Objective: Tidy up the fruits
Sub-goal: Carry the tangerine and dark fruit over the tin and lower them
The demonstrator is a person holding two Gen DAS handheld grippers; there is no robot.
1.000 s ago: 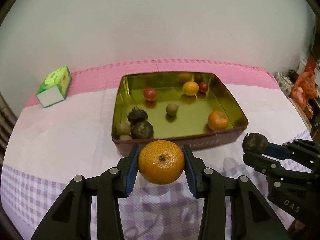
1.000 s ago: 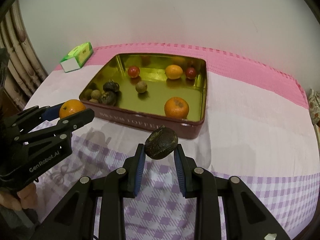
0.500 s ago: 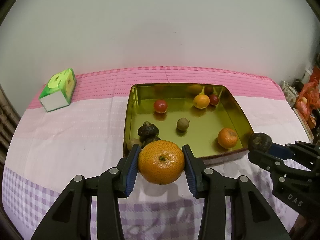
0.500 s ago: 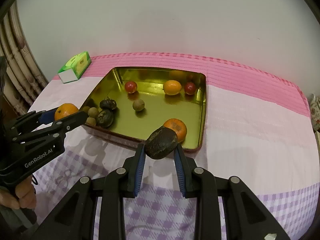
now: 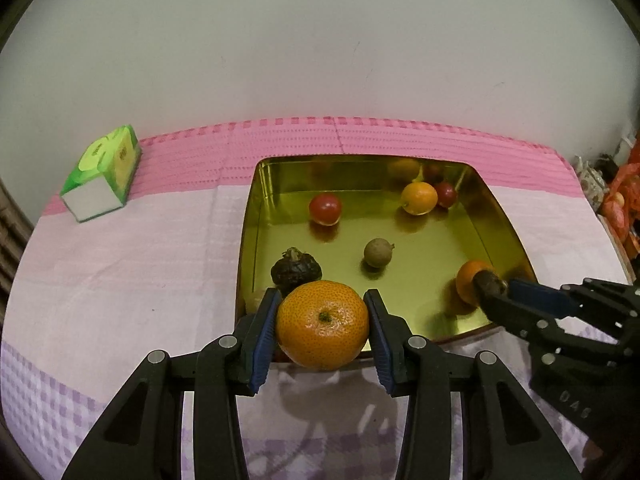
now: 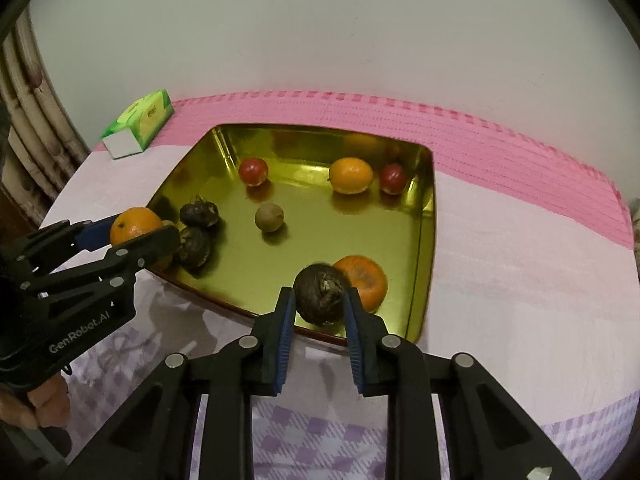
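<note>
My left gripper (image 5: 322,330) is shut on an orange mandarin (image 5: 322,325) over the near left edge of a gold tin tray (image 5: 496,216). My right gripper (image 6: 319,309) is shut on a dark wrinkled fruit (image 6: 322,298) over the tray's near right edge (image 6: 424,280). In the tray lie another mandarin (image 6: 366,279), two dark fruits (image 6: 199,213), a brown round fruit (image 6: 269,217), two red fruits (image 6: 253,171) and a yellow-orange fruit (image 6: 351,175). The right gripper shows in the left wrist view (image 5: 490,286), the left one in the right wrist view (image 6: 138,228).
A green tissue box (image 5: 102,180) stands at the back left on the pink and purple tablecloth (image 5: 120,264). A white wall runs behind the table. Bags and clutter (image 5: 616,204) lie past the table's right edge.
Both grippers have moved forward and higher with their fruits, from in front of the tray to over its near edge. Both stay shut.
</note>
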